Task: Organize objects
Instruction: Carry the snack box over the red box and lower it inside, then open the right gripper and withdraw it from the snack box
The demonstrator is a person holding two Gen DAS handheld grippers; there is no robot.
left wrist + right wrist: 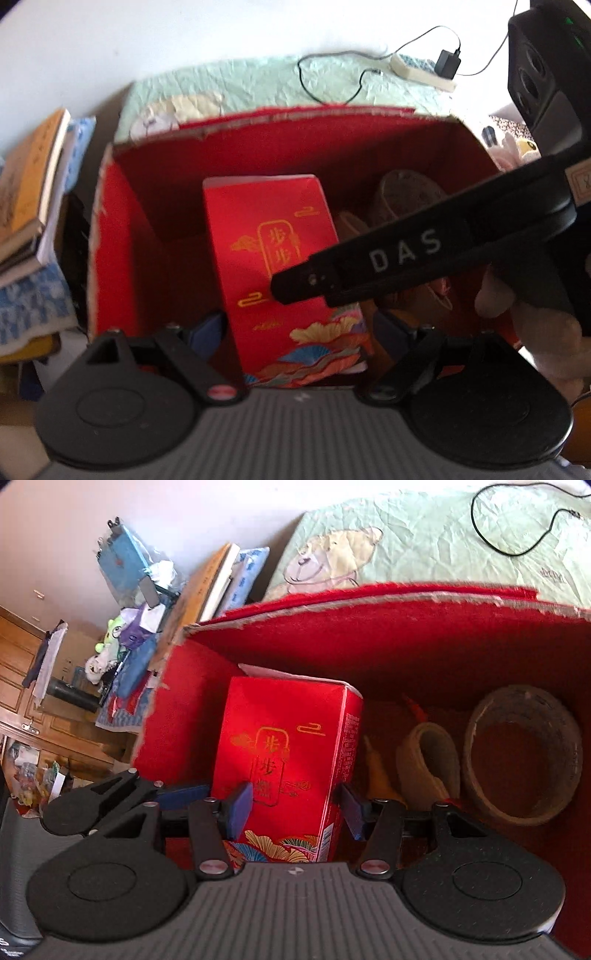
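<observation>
- Standing upright inside the big red box (424,642), toward its left half, is the red carton (284,746): a tall rectangular pack of glossy printed card with gold characters and fan and flower patterns near its base, its top flap slightly lifted.
- The right gripper (295,808) has its blue pads (240,808) on either side of the carton's lower part, the jaws set wide; whether the pads actually press on the card cannot be told from this view.
- The left gripper (299,328) is released, its blue pads (210,328) standing apart on either side of the carton, clear of it as far as the blur shows.
- To the carton's right on the box floor lie a tape roll (521,753), a broad ring of worn, dusty tape, and a folded cream strap (432,764) between the two.
- The box is corrugated card with a matte red lining; its back rim is torn and ragged, showing pale paper.
- Free floor remains left of the carton, a narrow strip to the side wall.
- Outside, a crumpled pale green cloth (424,542) with a bear print lies behind the box, a black cable (332,77) trailing over it.
- A stack of books (29,192) sits beside the box's left wall.
</observation>
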